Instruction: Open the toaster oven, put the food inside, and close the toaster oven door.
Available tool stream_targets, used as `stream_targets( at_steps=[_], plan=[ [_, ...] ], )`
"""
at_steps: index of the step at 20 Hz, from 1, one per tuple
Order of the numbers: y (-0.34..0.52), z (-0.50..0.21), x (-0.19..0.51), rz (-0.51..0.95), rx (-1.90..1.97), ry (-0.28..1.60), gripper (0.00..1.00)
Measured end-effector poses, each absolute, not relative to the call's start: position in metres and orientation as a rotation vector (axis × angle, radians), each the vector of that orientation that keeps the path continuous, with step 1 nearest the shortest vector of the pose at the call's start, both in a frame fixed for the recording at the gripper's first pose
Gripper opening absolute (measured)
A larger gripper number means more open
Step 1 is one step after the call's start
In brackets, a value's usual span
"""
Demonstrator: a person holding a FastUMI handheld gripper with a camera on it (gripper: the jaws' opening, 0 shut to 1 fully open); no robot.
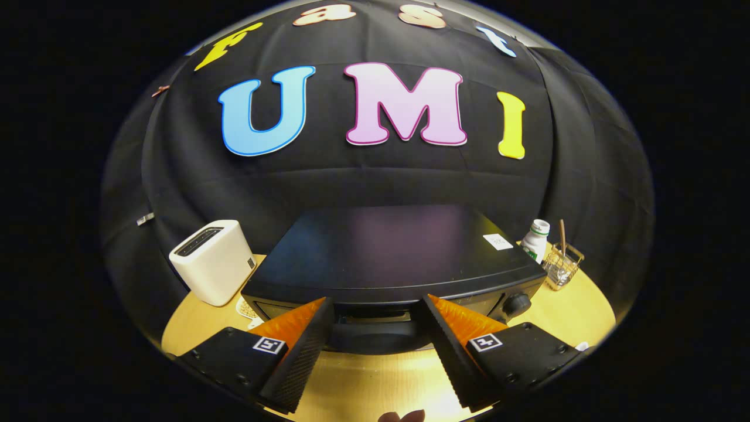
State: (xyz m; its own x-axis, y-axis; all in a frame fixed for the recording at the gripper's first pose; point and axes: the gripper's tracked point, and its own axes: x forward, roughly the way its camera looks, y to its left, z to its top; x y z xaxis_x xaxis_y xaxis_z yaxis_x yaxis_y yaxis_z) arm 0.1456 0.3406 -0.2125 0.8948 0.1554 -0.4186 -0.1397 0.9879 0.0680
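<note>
Tongs (375, 310) sitting released, fingers spread wide w/ nothing between them but the toaster oven (392, 258) handle (375, 335) just ahead. Oven is resting on the tabletop (375, 381), door closed; white toaster (214, 261) standing beside it.

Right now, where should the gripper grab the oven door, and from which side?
Take the handle, the dark horizontal bar across the top of the oven door. Come from the front and slightly above, as it faces the open gripper, whose fingers straddle it without touching. A top handle suggests the door folds down.
</note>
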Motion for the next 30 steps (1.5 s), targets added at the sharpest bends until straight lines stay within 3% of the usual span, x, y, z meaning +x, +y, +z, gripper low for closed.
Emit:
stream_targets(
  at_steps=[10, 17, 22, 30],
  plan=[
    [0.331, -0.227, 0.092, 0.181, 0.023, 0.462, 0.99],
    [0.317, -0.292, 0.018, 0.168, -0.022, 0.609, 0.99],
    [0.309, -0.321, 0.004, 0.157, -0.006, 0.673, 0.99],
    [0.308, -0.313, -0.010, 0.280, 0.038, 0.736, 0.99]
  ],
)
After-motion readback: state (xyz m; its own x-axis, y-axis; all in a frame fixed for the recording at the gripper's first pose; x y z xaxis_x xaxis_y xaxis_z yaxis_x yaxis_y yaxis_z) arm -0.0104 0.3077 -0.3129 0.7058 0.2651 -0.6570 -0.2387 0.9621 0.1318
